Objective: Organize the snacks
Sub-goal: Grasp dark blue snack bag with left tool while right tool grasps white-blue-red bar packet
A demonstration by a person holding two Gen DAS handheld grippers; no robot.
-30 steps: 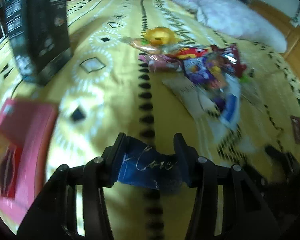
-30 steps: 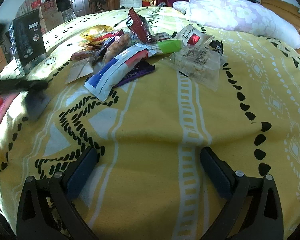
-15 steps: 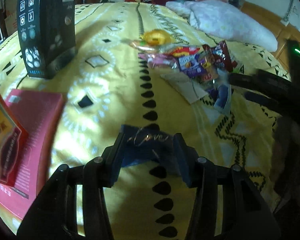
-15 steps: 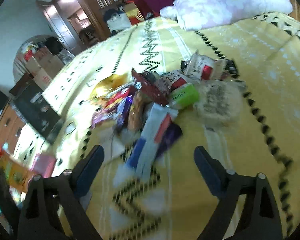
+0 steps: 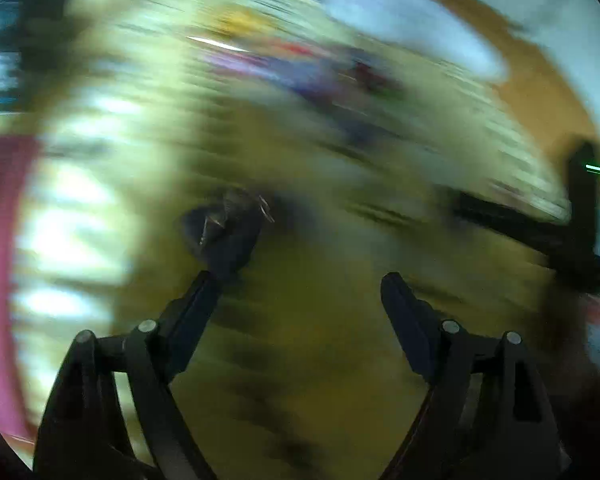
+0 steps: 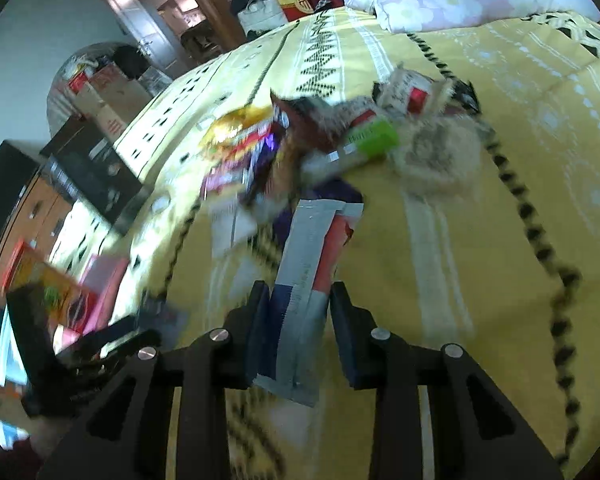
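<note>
Now the right gripper (image 6: 298, 300), just closed, clamps a long white-blue-red snack packet (image 6: 308, 264) at lower centre. The left gripper (image 5: 300, 284), just opened, stands empty, its dark packet (image 5: 224, 232) dropped. Next: carry the packet to its group.

Two wrist views angled down, near the shared yellow bedspread (image 6: 480, 264).

The long snack packet (image 6: 300, 280) is formed of glossy plastic film. The bedspread (image 6: 500, 260) is matt woven cloth. The black box (image 6: 96, 178) is smooth printed card.
</note>
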